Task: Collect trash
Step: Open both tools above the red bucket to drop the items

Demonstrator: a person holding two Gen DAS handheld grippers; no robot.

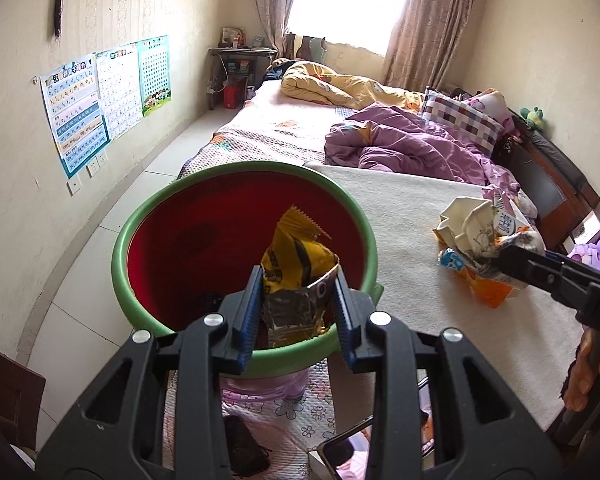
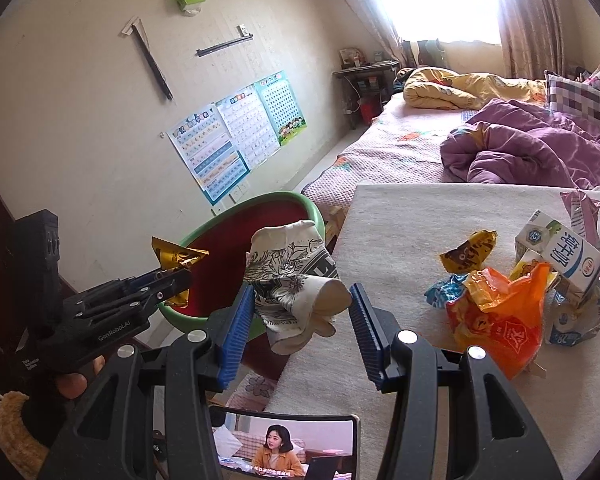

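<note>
Daylight from the blown-out window [image 1: 352,0], soft shadows, sharp centre, heavy fisheye bending, dark corner vignetting.

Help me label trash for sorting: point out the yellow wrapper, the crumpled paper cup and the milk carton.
yellow wrapper [image 1: 296,256]: left wrist view, printed front.
crumpled paper cup [image 2: 296,276]: right wrist view, patterned side.
milk carton [image 2: 568,256]: right wrist view, front face.

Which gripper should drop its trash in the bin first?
Left. The left gripper already holds the yellow wrapper over the bin; the right gripper's crumpled paper cup sits beside it.
</note>
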